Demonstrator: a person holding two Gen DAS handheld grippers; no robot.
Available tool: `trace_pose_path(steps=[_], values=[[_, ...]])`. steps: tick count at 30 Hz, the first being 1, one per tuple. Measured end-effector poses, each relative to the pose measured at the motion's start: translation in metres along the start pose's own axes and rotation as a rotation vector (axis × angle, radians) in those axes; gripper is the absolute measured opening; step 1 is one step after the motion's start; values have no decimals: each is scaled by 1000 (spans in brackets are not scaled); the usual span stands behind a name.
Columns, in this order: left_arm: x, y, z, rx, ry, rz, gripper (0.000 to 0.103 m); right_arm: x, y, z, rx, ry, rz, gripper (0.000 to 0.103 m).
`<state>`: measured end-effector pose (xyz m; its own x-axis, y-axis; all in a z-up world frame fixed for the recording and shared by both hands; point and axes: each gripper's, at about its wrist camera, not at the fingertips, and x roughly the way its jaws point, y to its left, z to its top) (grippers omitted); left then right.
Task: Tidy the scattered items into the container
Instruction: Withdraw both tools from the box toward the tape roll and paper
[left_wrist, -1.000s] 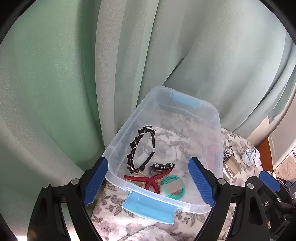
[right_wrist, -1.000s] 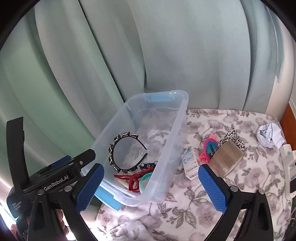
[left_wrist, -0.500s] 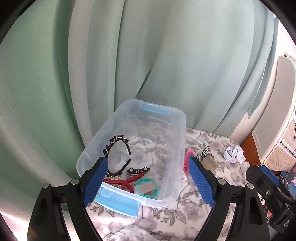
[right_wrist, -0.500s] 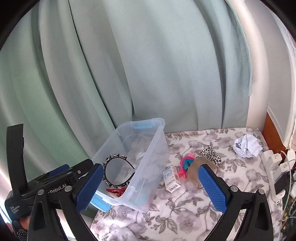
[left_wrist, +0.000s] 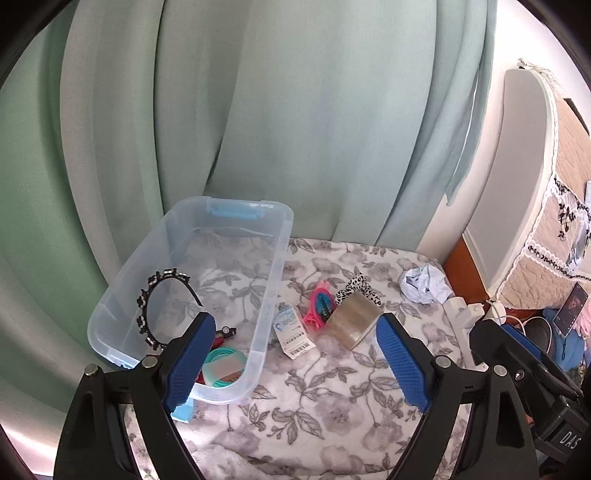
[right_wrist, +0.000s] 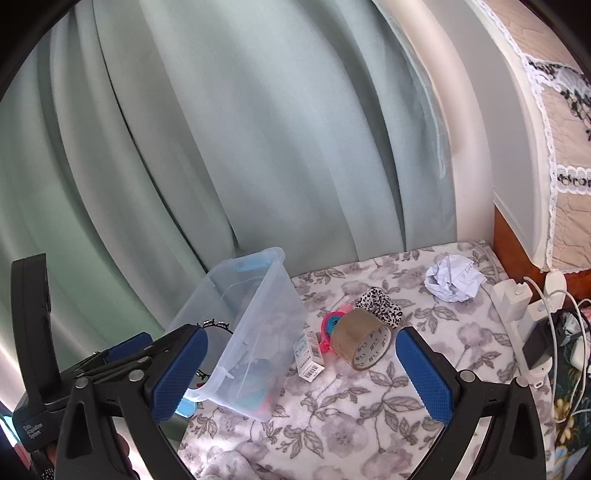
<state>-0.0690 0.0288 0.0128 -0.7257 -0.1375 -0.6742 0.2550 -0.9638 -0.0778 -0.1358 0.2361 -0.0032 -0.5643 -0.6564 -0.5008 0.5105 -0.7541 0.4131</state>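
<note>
- Our left gripper (left_wrist: 295, 354) and right gripper (right_wrist: 301, 371) both stand wide apart, holding nothing.
- The clear bin (left_wrist: 258, 306) sits left on the flowered blanket (left_wrist: 332, 406), with a headband (left_wrist: 147, 306) inside.
- Loose to its right lie a small box (right_wrist: 309, 352), pink comb (left_wrist: 318, 304), tape roll (right_wrist: 364, 341), spotted scrunchie (right_wrist: 380, 302) and, farther right, crumpled paper (right_wrist: 452, 277).
- We judge the tape nearest: straddle its rim squarely, then close before lifting.

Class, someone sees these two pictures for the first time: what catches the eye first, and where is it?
The clear plastic bin at left, a black flowered headband inside it. Right of the bin, on the floral blanket, a pink comb, a brown tape roll and, farther back, crumpled paper. Blue-padded fingers frame the view.
</note>
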Motion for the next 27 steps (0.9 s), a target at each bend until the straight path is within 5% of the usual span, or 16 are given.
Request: trace_pose_path(steps=[3,14,27], values=[[5,-11,-3,17,16,-12,103,0,-13,-2,20,11,-13,103],[31,-38,-14,49,82,-40,103,2,-51,-9,75,40,-65,103],[52,-57,-19,94,64,-36,103,7,-81,-16,126,10,-144,103]])
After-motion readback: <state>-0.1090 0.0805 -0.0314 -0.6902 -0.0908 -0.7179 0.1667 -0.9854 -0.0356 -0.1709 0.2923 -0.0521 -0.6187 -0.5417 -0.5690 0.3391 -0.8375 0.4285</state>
